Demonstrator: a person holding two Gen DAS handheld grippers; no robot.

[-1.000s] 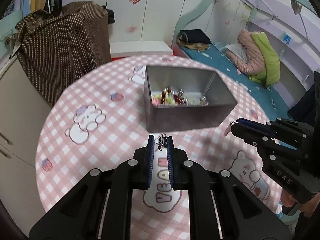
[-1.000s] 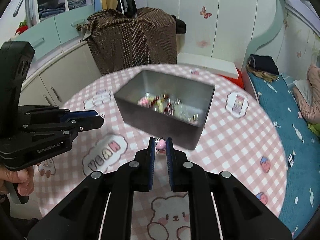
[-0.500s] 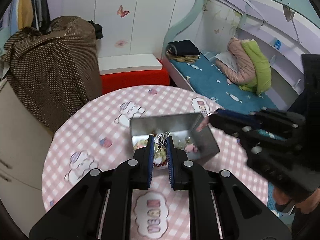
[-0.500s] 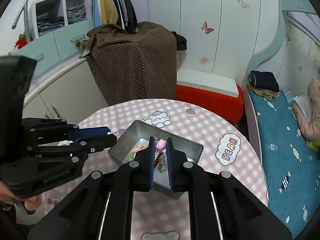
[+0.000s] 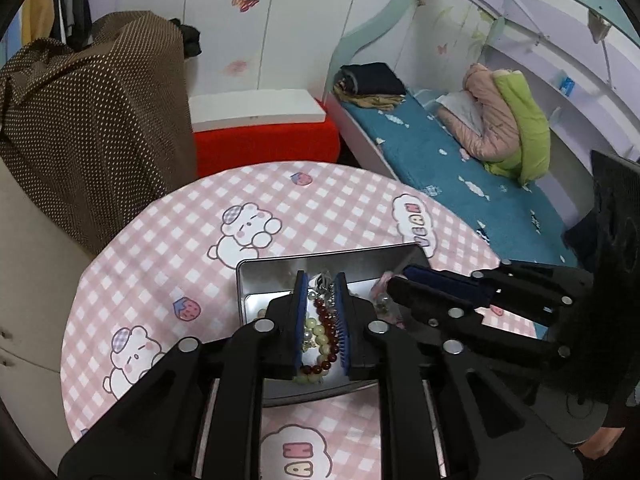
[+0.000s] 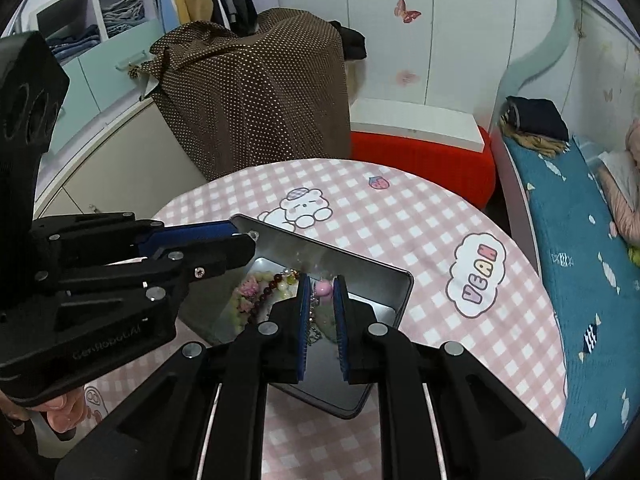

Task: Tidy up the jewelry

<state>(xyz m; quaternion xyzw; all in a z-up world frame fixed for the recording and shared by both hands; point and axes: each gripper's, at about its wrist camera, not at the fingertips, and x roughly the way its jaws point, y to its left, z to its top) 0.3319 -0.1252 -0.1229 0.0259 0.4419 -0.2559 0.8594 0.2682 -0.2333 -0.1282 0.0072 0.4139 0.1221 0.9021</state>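
Note:
A metal tin (image 5: 276,276) (image 6: 360,264) sits on the round pink checked table and holds beaded bracelets (image 5: 320,332) (image 6: 276,284) and other jewelry. My left gripper (image 5: 321,280) is above the tin, shut on a small silver trinket (image 5: 323,281). My right gripper (image 6: 321,284) is also above the tin, shut on a pink bead charm (image 6: 322,289). The right gripper also shows in the left wrist view (image 5: 396,280) and the left gripper in the right wrist view (image 6: 244,240), both over the tin's rim.
The table (image 5: 168,248) has cartoon prints. A brown dotted cloth-covered object (image 6: 256,92) and cabinets stand behind it, a red bench (image 5: 264,140) at the back, and a bed (image 5: 472,168) at the right.
Both grippers have risen and moved forward over the tin, from beside its front wall, each still holding its piece. The view now looks down into the tin.

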